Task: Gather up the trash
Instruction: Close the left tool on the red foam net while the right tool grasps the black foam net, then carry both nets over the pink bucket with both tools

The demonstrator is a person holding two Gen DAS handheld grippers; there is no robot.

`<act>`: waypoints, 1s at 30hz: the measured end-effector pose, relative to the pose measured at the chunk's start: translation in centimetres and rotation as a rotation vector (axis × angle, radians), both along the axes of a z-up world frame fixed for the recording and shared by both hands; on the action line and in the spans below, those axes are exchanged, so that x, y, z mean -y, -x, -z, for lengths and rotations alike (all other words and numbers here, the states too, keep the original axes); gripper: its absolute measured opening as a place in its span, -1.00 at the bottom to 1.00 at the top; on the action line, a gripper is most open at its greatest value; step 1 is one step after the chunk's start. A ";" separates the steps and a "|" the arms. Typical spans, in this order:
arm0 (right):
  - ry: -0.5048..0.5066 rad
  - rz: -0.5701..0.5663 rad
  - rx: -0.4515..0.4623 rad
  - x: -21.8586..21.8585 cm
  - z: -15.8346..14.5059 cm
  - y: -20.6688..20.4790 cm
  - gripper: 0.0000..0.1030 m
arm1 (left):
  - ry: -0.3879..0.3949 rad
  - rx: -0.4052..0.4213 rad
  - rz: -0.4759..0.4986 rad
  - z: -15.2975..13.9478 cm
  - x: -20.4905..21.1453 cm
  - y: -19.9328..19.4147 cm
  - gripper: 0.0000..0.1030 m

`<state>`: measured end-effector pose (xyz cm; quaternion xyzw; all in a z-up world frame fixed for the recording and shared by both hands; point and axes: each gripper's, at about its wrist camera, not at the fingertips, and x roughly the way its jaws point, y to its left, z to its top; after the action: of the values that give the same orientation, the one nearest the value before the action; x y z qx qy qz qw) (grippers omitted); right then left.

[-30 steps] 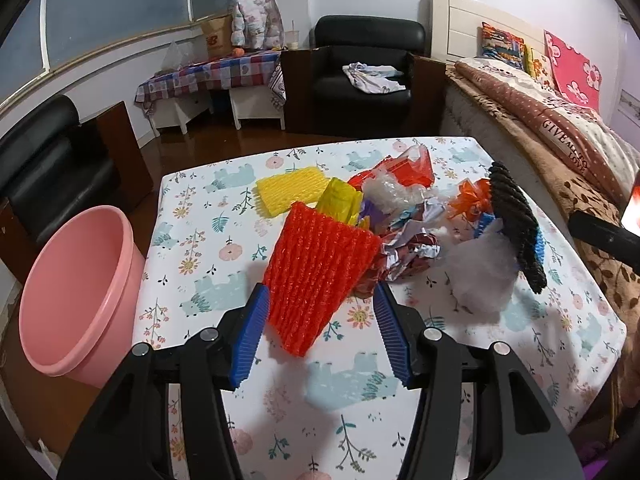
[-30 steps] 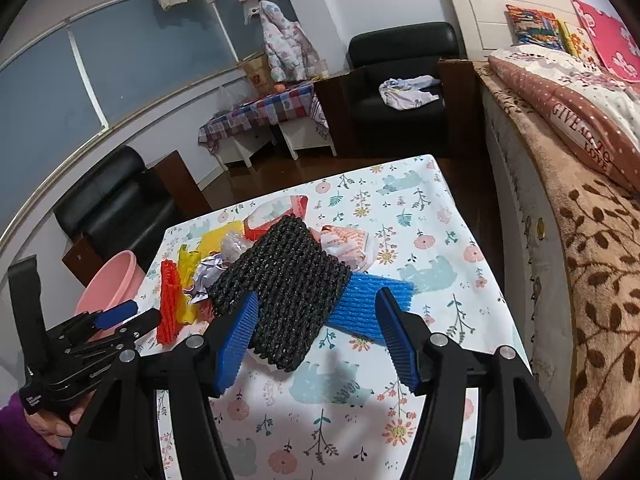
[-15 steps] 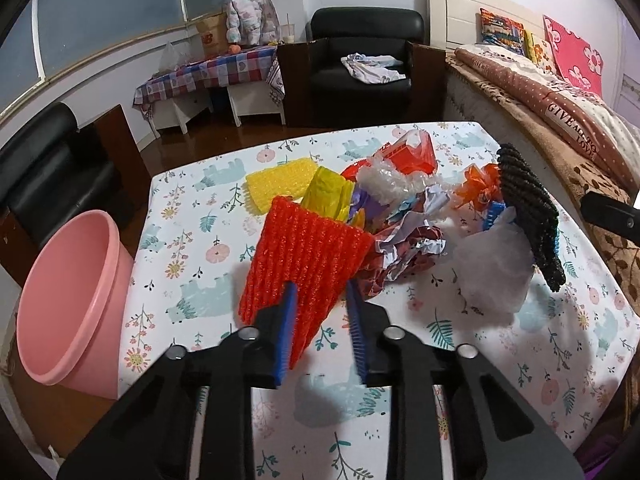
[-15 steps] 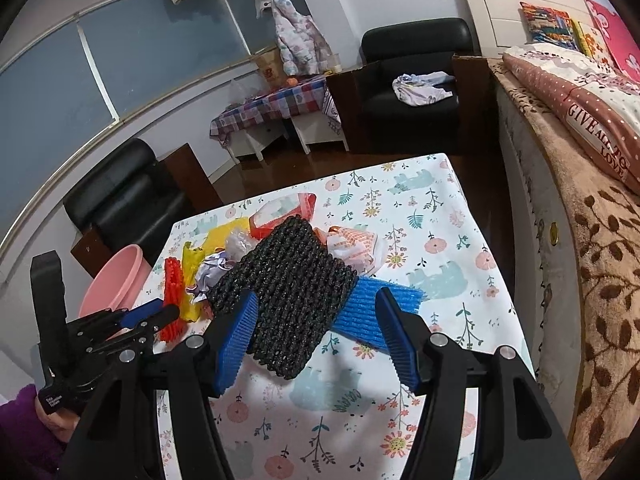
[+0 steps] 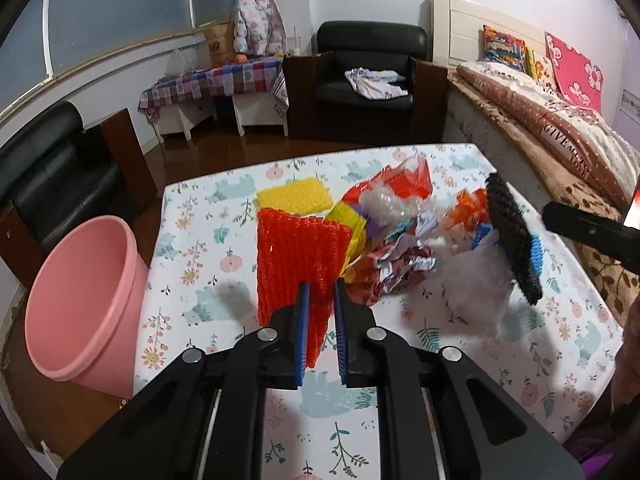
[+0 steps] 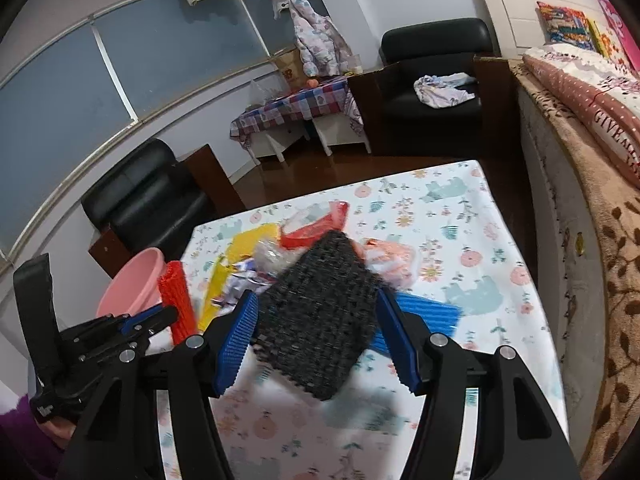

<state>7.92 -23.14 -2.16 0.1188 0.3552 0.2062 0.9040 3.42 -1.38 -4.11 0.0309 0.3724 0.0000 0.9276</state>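
We see the left gripper (image 5: 320,320), its jaws having just been closing, clamped on the near corner of the red foam-mesh sleeve (image 5: 298,256), presumably for the pink plastic bucket (image 5: 84,300) beside the floral-clothed table (image 5: 460,380). The right gripper (image 6: 318,344) pinches the black foam-mesh sleeve (image 6: 320,320) by both edges, raised over the pile.

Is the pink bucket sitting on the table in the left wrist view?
No. The pink bucket stands on the floor beside the table, past its left edge, with nothing visible inside it.

Trash pile (image 5: 384,240) mid-table (image 5: 400,420), foam net (image 5: 296,264) at its left, basin (image 5: 84,300) beside the table's left edge.
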 end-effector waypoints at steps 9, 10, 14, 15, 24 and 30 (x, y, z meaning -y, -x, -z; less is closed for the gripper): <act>0.009 0.060 -0.037 -2.3 -0.8 -1.0 0.18 | 0.035 0.057 0.023 -1.9 -0.5 1.3 -0.78; 0.012 0.072 -0.054 -2.5 -0.7 -1.3 0.18 | 0.039 0.063 0.025 -2.0 -0.6 1.6 -0.77; 0.021 0.102 -0.081 -2.9 -0.3 -1.8 0.17 | 0.065 0.087 0.041 -2.4 -1.2 2.5 -0.77; 0.027 0.111 -0.087 -3.0 -0.2 -1.9 0.07 | 0.070 0.090 0.047 -2.5 -1.2 2.6 -0.78; 0.023 0.204 -0.205 -1.5 1.5 -1.2 -0.78 | 0.111 0.107 0.125 -2.7 -2.4 3.2 -0.78; 0.038 0.236 -0.168 -0.7 -0.1 1.0 -0.81 | 0.155 0.125 0.152 -2.9 -3.2 3.2 -0.78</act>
<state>6.89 -22.43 -2.09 0.1593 0.4172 0.0811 0.8911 0.27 1.85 -1.23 -0.0129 0.3092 -0.0974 0.9459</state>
